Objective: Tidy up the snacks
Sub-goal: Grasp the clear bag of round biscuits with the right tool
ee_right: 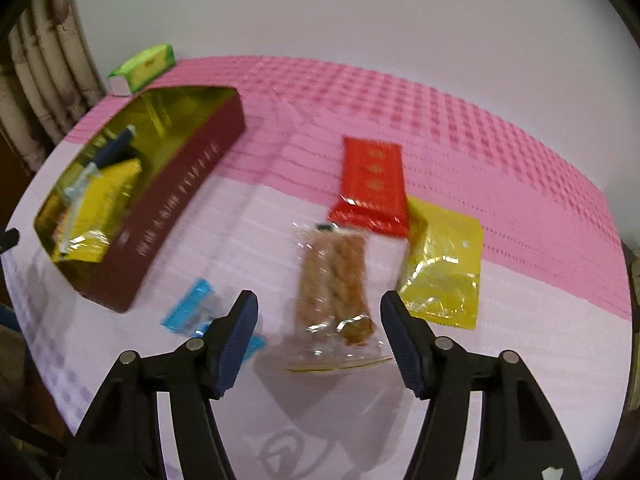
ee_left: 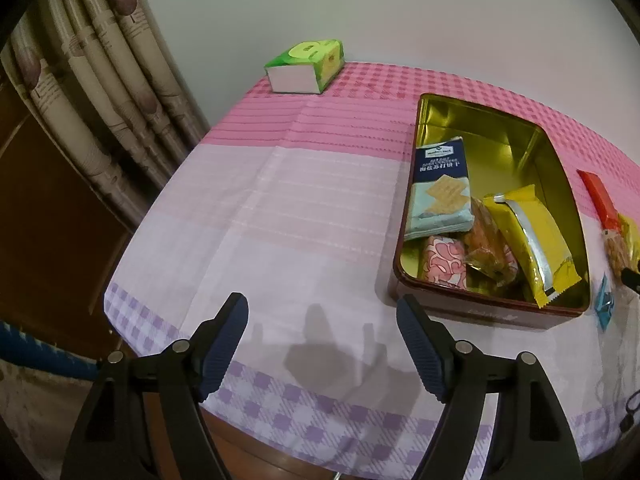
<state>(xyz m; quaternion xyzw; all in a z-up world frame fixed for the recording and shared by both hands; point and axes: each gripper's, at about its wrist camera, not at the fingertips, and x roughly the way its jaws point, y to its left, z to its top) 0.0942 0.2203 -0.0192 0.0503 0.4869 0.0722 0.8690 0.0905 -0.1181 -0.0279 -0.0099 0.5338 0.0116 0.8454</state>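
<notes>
A maroon tin [ee_left: 476, 312] with a gold inside holds a blue cracker pack [ee_left: 440, 184], a pink snack [ee_left: 444, 264], a brown clear-wrapped snack [ee_left: 488, 248] and a yellow packet [ee_left: 536, 240]. The tin also shows in the right wrist view [ee_right: 172, 200]. My left gripper [ee_left: 322, 316] is open and empty, left of the tin's near corner. My right gripper [ee_right: 318, 312] is open over a clear-wrapped twisted pastry [ee_right: 336, 280]. A red packet [ee_right: 372, 184], a yellow packet [ee_right: 444, 272] and a small blue packet [ee_right: 192, 312] lie loose on the cloth.
A green tissue box [ee_left: 308, 66] stands at the table's far left corner by the curtain [ee_left: 100, 100]. The pink and lilac checked tablecloth [ee_left: 280, 220] covers the table. The near table edge drops off just below my left gripper. A white wall stands behind.
</notes>
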